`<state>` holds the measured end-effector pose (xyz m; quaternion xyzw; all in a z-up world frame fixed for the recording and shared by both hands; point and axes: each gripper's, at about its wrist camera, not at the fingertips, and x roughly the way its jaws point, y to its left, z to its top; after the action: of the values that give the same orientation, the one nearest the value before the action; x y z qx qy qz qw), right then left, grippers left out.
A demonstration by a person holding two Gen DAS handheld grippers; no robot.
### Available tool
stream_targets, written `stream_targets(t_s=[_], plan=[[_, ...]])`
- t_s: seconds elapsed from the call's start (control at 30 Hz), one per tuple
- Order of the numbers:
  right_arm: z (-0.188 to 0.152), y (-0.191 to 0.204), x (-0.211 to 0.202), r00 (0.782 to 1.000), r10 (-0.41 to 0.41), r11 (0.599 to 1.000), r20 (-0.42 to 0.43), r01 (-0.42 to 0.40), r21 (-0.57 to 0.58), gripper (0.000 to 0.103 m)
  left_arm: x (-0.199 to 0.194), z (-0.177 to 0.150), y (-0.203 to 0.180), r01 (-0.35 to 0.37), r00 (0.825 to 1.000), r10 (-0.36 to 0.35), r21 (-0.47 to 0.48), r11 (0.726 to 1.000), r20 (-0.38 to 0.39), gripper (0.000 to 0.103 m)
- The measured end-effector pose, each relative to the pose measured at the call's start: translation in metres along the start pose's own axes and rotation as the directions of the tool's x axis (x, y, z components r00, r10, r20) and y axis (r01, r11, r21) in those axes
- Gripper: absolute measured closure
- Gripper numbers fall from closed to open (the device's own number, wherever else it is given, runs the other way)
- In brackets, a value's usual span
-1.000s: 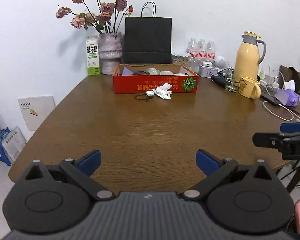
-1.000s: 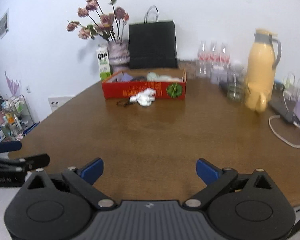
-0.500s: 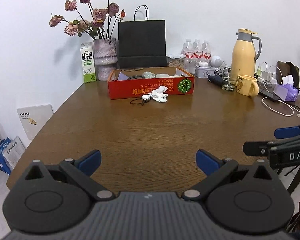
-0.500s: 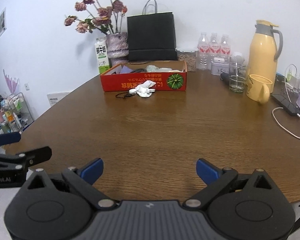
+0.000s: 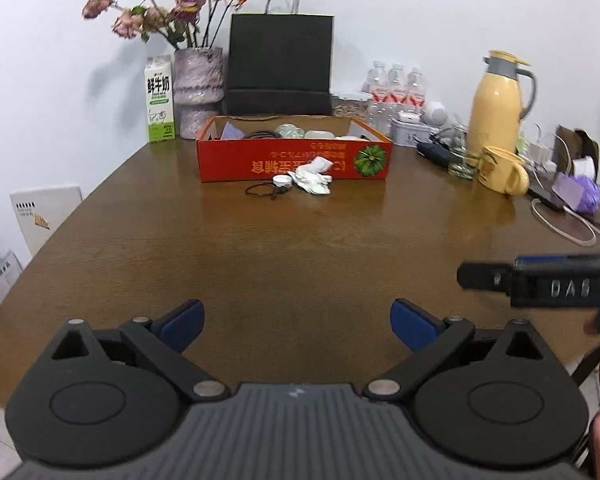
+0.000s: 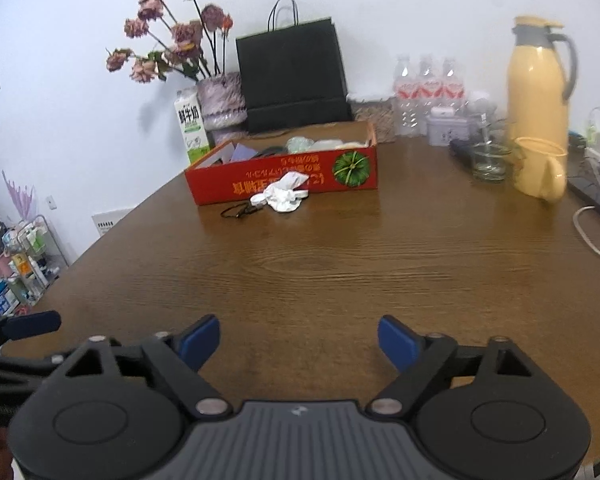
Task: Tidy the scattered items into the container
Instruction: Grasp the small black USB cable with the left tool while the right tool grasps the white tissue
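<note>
A shallow red cardboard box [image 5: 292, 158] [image 6: 284, 178] stands at the far side of the brown table and holds several small items. In front of its near wall lie crumpled white tissue [image 5: 312, 176] [image 6: 284, 196], a small white round cap [image 5: 282, 181] and a thin black cord loop [image 5: 262, 191] [image 6: 236, 211]. My left gripper [image 5: 296, 322] is open and empty, low over the near table edge. My right gripper [image 6: 299, 342] is also far from the items; its jaws are closing with nothing between them. It shows at the right edge of the left wrist view [image 5: 540, 280].
Behind the box stand a black paper bag [image 5: 280, 64], a vase of dried flowers [image 5: 198, 92] and a milk carton [image 5: 160, 100]. At the right are water bottles [image 5: 396, 88], a yellow jug [image 5: 498, 100], a yellow mug [image 5: 502, 170], a glass and cables [image 5: 564, 224].
Both grippers have moved forward toward the box, which looks larger now. The right gripper's blue fingertips have come closer together.
</note>
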<state>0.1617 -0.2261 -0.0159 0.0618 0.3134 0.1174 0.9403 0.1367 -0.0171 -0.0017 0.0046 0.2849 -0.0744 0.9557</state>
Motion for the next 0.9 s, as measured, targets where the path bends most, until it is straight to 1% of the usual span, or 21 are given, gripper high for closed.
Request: stream_targets(t_s=[0.07,0.13,0.2,0.23,0.27,0.33,0.4,0.53,0.57,0.6,0.7,0.73,0.77,0.8,0.83,0.87,0.9], plan=[[0.010,-0.002,0.017,1.000,-0.001,1.000,-0.006,0.001,-0.010,0.029,0.017,0.012,0.006,-0.010,1.000,0.010,-0.001,1.000,0.008,0.016],[0.024,-0.006,0.036,1.000,-0.006,1.000,0.009,0.006,-0.005,0.034,0.039,0.024,0.012,-0.023,1.000,0.022,0.019,1.000,0.015,0.022],[0.039,-0.013,0.056,1.000,-0.013,1.000,0.023,0.013,0.009,0.041,0.066,0.040,0.015,-0.044,0.999,0.044,0.047,0.998,0.009,0.027],[0.049,-0.015,0.067,1.000,-0.013,1.000,0.029,0.012,0.015,0.044,0.079,0.048,0.018,-0.045,0.999,0.045,0.054,0.998,0.008,0.031],[0.059,-0.017,0.078,0.999,-0.012,1.000,0.033,0.011,0.018,0.047,0.092,0.056,0.020,-0.031,0.999,0.030,0.061,0.998,0.018,0.032],[0.079,-0.017,0.099,0.999,-0.007,1.000,0.044,0.007,0.008,0.048,0.117,0.072,0.023,-0.015,1.000,0.013,0.075,0.997,0.024,0.035],[0.097,-0.016,0.122,0.999,0.006,1.000,0.053,-0.005,-0.016,0.049,0.149,0.089,0.024,0.028,0.999,-0.030,0.116,0.993,0.015,0.035],[0.125,-0.010,0.180,0.999,0.034,0.998,-0.002,-0.034,-0.061,0.048,0.213,0.107,0.025,0.087,0.996,-0.083,0.136,0.987,-0.038,0.034],[0.128,-0.009,0.192,0.999,0.033,0.997,-0.016,-0.034,-0.064,0.049,0.226,0.109,0.023,0.098,0.994,-0.090,0.145,0.985,-0.061,0.035],[0.133,-0.008,0.207,0.999,0.034,0.997,-0.035,-0.036,-0.073,0.049,0.240,0.113,0.023,0.088,0.994,-0.077,0.150,0.985,-0.080,0.035],[0.146,-0.008,0.238,0.997,0.056,0.996,-0.056,-0.059,-0.065,0.051,0.266,0.119,0.022,0.089,0.992,-0.069,0.205,0.975,-0.102,0.035],[0.150,-0.007,0.246,0.996,0.068,0.996,-0.059,-0.072,-0.059,0.051,0.273,0.119,0.021,0.095,0.991,-0.072,0.224,0.970,-0.111,0.035],[0.153,-0.006,0.252,0.995,0.082,0.995,-0.058,-0.085,-0.053,0.052,0.275,0.119,0.024,0.110,0.991,-0.088,0.226,0.968,-0.104,0.037],[0.155,-0.005,0.257,0.994,0.095,0.994,-0.057,-0.098,-0.047,0.052,0.276,0.119,0.028,0.136,0.987,-0.115,0.215,0.967,-0.109,0.042],[0.156,-0.003,0.263,0.992,0.110,0.993,-0.061,-0.113,-0.046,0.052,0.276,0.120,0.034,0.177,0.980,-0.156,0.185,0.967,-0.123,0.056],[0.156,-0.001,0.268,0.990,0.125,0.991,-0.071,-0.128,-0.047,0.052,0.276,0.120,0.038,0.186,0.978,-0.167,0.163,0.969,-0.122,0.072],[0.155,0.002,0.274,0.987,0.138,0.989,-0.083,-0.142,-0.045,0.053,0.275,0.119,0.038,0.158,0.984,-0.141,0.176,0.972,-0.109,0.081]])
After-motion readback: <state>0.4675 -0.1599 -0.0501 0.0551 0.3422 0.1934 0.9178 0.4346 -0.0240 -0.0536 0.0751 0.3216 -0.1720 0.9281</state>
